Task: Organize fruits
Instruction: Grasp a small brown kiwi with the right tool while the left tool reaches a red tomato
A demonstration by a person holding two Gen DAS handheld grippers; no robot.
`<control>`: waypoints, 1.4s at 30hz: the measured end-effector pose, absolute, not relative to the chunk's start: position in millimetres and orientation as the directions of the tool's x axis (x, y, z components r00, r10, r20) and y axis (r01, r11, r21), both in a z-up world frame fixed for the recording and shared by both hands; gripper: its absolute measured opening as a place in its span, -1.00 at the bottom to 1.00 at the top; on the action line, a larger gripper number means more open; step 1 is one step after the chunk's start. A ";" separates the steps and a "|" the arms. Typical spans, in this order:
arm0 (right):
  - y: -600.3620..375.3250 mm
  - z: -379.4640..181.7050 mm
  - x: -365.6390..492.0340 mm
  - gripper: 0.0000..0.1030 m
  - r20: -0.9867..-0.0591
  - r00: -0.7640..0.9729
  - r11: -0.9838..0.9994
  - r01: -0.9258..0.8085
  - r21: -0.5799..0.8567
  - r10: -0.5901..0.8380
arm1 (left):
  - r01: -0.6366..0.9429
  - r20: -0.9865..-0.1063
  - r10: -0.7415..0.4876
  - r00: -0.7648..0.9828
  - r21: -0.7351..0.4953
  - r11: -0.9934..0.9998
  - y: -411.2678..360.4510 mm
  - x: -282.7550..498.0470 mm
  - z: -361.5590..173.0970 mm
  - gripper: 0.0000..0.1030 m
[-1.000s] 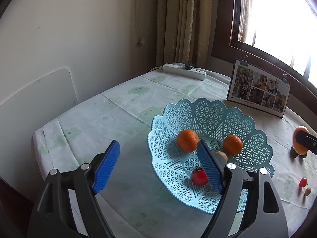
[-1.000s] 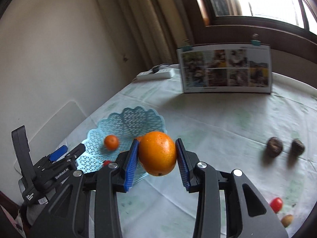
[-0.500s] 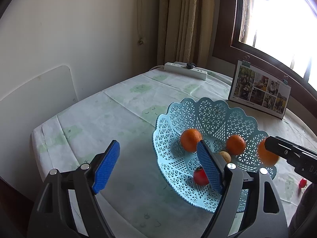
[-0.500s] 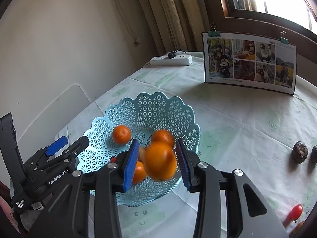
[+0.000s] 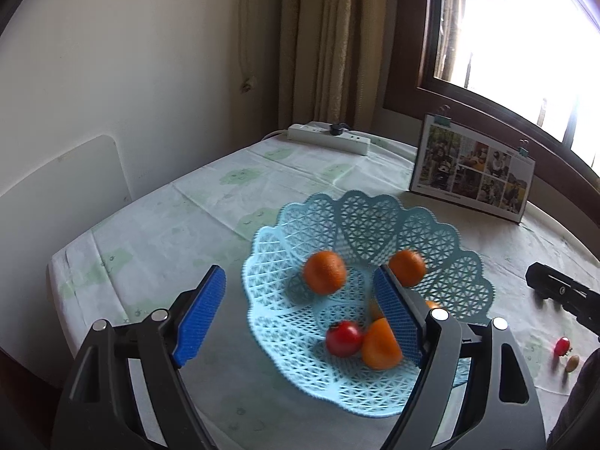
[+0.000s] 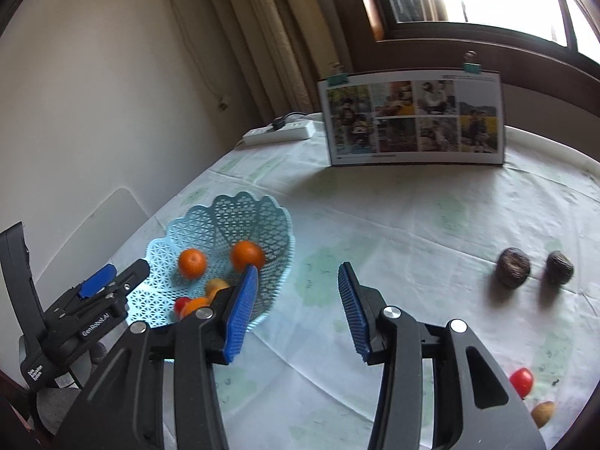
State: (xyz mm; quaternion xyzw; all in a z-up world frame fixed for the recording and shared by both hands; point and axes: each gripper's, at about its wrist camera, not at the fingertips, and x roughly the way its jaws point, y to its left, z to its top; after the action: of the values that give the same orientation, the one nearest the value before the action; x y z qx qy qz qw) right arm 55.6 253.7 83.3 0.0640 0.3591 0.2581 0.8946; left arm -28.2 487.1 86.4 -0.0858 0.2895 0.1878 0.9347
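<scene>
Right wrist – basket (image 6: 277, 225) left of hand-held gripper (image 6: 296, 307) (empty).

The left gripper (image 5: 300, 315) is held with its jaws wide apart and nothing between them. Behind it, a blue lattice basket (image 5: 431, 225) is seen on the table (image 5: 168, 225), containing three oranges (image 5: 324, 272) and a red tomato (image 5: 343, 338).
</scene>
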 end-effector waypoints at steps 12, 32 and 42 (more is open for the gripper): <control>160.7 72.9 50.2 -0.09 -0.620 0.680 0.919 -0.253 0.303 0.392 | -0.269 -0.554 0.217 0.804 -0.014 0.963 427.3 -14.7 97.8 0.74; 66.4 28.4 10.4 -0.07 -0.723 0.646 0.967 -0.107 0.231 0.244 | -0.070 -0.582 0.087 0.808 0.052 0.996 335.7 6.1 89.2 0.81; 75.4 15.5 6.7 -0.17 -0.757 0.599 0.965 -0.155 0.210 0.261 | -0.026 -0.585 0.063 0.809 0.072 0.997 312.0 5.7 88.1 0.84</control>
State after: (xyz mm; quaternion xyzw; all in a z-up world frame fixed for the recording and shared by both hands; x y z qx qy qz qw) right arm 6.7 75.4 15.5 0.0610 0.4325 0.1167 0.8920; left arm 5.7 312.0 88.1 0.0303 0.3085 0.0233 0.9505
